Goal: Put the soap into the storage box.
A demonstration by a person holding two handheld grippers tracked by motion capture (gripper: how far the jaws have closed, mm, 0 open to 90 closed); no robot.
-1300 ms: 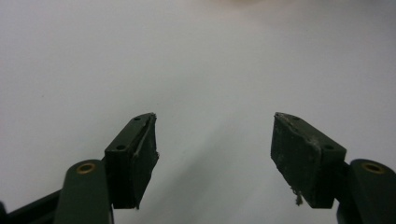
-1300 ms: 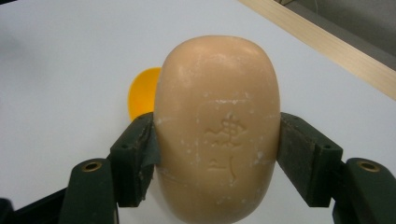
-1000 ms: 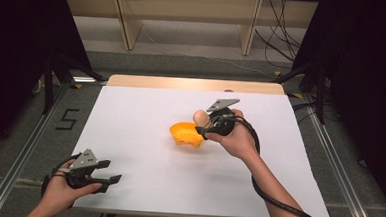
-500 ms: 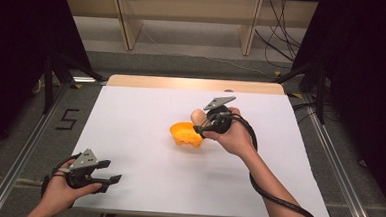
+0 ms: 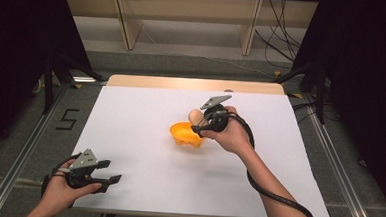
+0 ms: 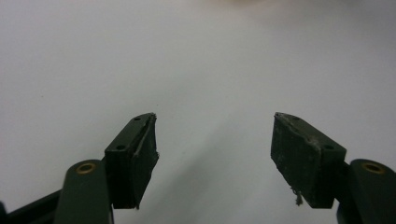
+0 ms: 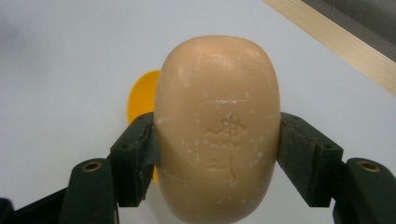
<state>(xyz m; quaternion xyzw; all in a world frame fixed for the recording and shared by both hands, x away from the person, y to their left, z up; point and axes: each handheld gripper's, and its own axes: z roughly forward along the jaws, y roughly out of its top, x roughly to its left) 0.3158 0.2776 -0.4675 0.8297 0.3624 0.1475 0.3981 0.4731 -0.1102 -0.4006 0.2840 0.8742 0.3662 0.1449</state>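
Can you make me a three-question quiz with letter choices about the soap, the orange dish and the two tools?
1. Where is the soap bar?
A. between the pads of the right tool
B. flat on the table
C. in the left tool

2. What colour is the soap dish?
A. blue
B. orange
C. green

3. How is the left tool?
A. shut on a sponge
B. shut tight on nothing
C. open with nothing between its pads

Answers: 1 A, the right gripper view has both pads pressing the bar's sides. 2 B, the high view shows it orange on the white table. 3 C, the left gripper view has a wide gap with bare table behind.
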